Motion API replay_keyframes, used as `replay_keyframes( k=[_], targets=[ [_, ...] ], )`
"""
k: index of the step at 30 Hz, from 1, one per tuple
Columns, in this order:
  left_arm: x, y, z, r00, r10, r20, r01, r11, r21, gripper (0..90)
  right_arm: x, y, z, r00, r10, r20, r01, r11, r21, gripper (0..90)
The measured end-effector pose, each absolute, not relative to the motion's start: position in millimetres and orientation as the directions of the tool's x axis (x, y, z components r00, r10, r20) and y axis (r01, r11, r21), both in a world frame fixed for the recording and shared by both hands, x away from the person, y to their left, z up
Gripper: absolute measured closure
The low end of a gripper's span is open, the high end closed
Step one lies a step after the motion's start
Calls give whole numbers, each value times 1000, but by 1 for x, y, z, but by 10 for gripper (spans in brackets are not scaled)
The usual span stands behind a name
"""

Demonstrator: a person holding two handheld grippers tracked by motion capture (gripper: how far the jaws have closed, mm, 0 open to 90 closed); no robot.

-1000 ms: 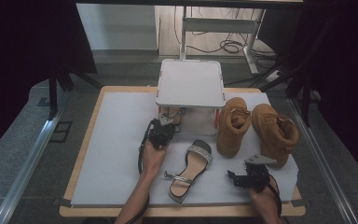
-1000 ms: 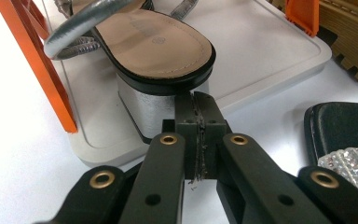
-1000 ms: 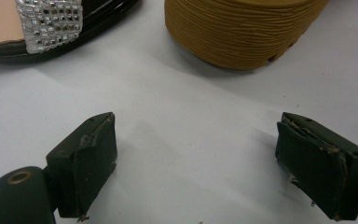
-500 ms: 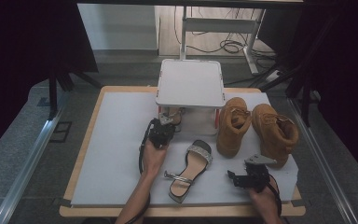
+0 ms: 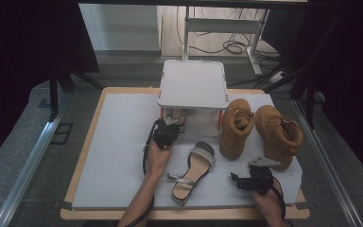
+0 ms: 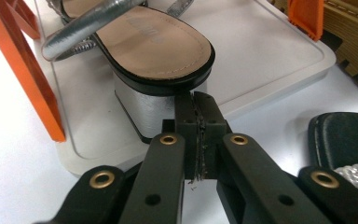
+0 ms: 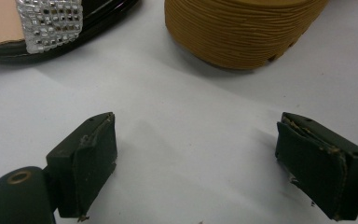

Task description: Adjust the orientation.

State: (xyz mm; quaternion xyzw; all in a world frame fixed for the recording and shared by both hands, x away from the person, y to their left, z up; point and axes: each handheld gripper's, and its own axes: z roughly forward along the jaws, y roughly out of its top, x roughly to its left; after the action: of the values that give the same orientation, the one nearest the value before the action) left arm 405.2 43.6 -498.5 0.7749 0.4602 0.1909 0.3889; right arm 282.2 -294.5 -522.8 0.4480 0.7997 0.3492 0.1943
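A silver block-heel sandal (image 6: 140,51) lies on the white base tray (image 6: 279,56) of a small stand with orange legs. My left gripper (image 6: 196,105) is shut with nothing between its jaws, its tips right at the sandal's heel. From above, the left gripper (image 5: 171,120) points under the stand's white top (image 5: 193,85). The matching sandal (image 5: 192,166) with a rhinestone strap (image 7: 51,18) lies on the table between the two hands. My right gripper (image 7: 200,154) is wide open over bare table, near the front right (image 5: 241,180).
Two tan boots (image 5: 236,127) (image 5: 280,135) stand to the right of the stand, and one ribbed sole (image 7: 242,32) lies just ahead of the right gripper. The white table mat (image 5: 118,142) has free room on the left. Dark floor and cables surround the table.
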Motion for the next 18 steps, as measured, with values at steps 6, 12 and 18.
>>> replay_keyframes(
  k=[6,12,18],
  targets=[
    [410,51,-499,483,873,-66,576,-260,775,894,282,-294,-523,-523,852,2,581,354,733,129],
    [411,47,-501,488,871,-62,575,-268,773,892,282,-294,-523,-523,852,2,581,355,733,129],
    [411,46,-500,494,868,-51,570,-279,773,867,282,-294,-523,-523,852,2,581,355,733,129]
  ],
)
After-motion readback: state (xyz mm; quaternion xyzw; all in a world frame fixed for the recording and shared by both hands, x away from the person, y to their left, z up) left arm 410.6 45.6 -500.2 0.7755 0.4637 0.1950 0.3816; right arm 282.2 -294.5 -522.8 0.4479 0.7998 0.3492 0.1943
